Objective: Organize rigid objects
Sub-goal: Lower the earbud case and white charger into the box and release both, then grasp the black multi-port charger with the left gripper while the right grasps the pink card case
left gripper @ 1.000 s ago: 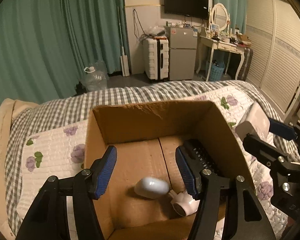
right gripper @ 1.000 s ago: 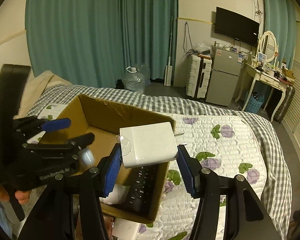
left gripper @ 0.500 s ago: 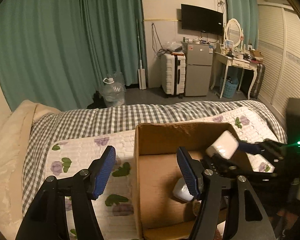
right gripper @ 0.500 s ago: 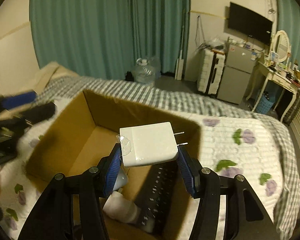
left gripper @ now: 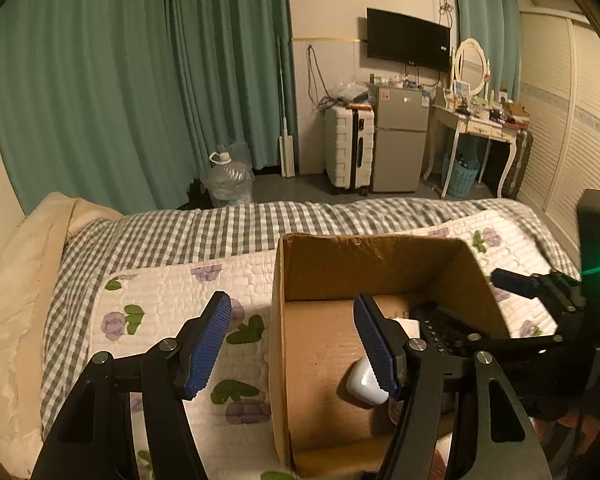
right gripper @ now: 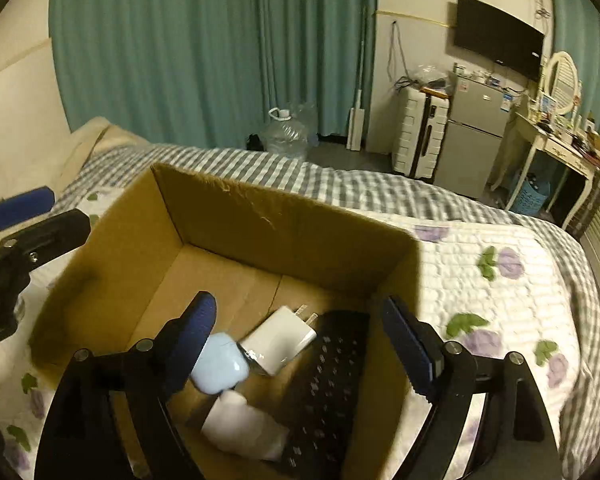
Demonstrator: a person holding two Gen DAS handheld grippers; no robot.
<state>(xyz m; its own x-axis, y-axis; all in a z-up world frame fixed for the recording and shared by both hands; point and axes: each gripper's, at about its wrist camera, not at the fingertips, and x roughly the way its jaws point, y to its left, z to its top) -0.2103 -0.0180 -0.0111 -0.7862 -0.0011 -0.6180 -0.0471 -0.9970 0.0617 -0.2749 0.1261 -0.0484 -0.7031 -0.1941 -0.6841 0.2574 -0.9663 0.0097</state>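
An open cardboard box (right gripper: 268,216) sits on the bed. In it lie a white plug charger (right gripper: 278,338), a pale blue earbud case (right gripper: 220,364), a black keyboard (right gripper: 324,384) and a white object (right gripper: 240,428). My right gripper (right gripper: 300,340) is open and empty above the box. My left gripper (left gripper: 292,340) is open and empty, straddling the box's left wall (left gripper: 278,344). In the left wrist view the earbud case (left gripper: 362,382), the keyboard (left gripper: 448,332) and a corner of the charger (left gripper: 408,324) show inside the box, and the right gripper's finger (left gripper: 516,282) reaches over the box's right wall.
The bed has a white quilt with purple flowers (left gripper: 160,308) and a checked blanket (left gripper: 180,232). A beige pillow (left gripper: 12,280) lies at the left. Beyond the bed stand a water jug (left gripper: 228,180), a suitcase (left gripper: 348,152), a small fridge (left gripper: 400,140) and a dressing table (left gripper: 480,128).
My right gripper opened and let go of the white charger, which now lies in the box. My left gripper has drawn back and to the left of the box.
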